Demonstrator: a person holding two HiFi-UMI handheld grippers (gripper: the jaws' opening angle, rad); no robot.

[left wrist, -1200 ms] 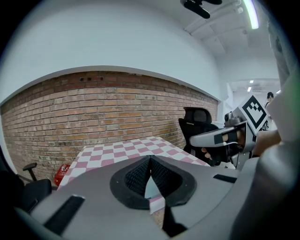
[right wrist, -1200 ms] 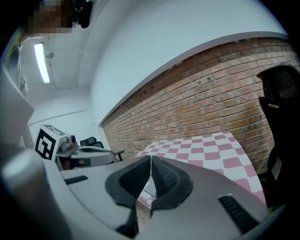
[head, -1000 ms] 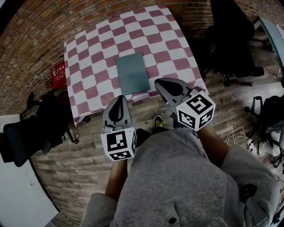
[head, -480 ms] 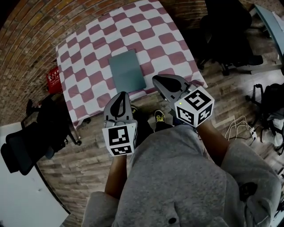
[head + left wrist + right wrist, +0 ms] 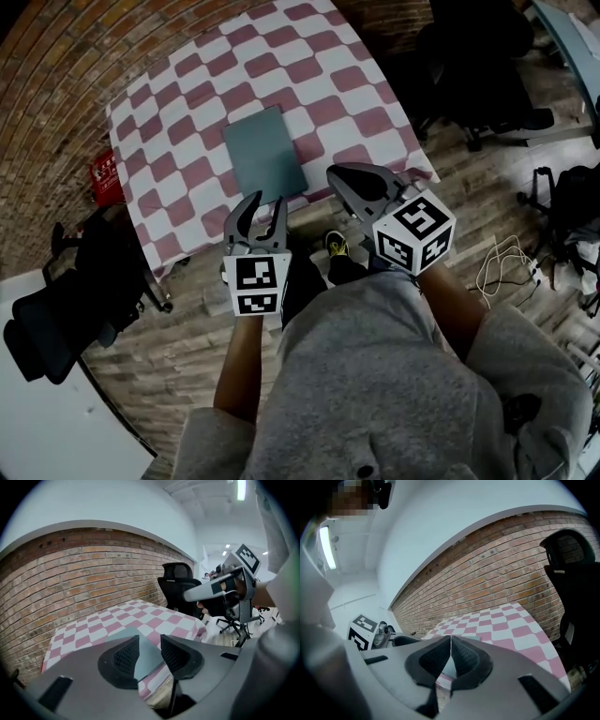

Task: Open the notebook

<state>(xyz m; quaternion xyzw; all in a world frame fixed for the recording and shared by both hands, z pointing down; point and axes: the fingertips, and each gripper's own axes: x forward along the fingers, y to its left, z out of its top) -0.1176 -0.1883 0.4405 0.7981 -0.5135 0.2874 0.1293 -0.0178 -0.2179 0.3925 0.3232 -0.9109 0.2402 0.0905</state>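
Notebook [image 5: 265, 153] lies closed and flat on the checked bench [image 5: 178, 103], near its front edge, just ahead of both tongs. The left tongs [image 5: 267, 200] have just been opening and stand spread, nothing between them. The right tongs [image 5: 334, 174] are pressed together, empty. The flush cover offers little lip, so a tip may skid or shove the whole book.

Notebook [image 5: 265, 153] on the surface [image 5: 319, 86], near its front edge; left tongs [image 5: 267, 201] before it, right tongs [image 5: 334, 176] to its right.
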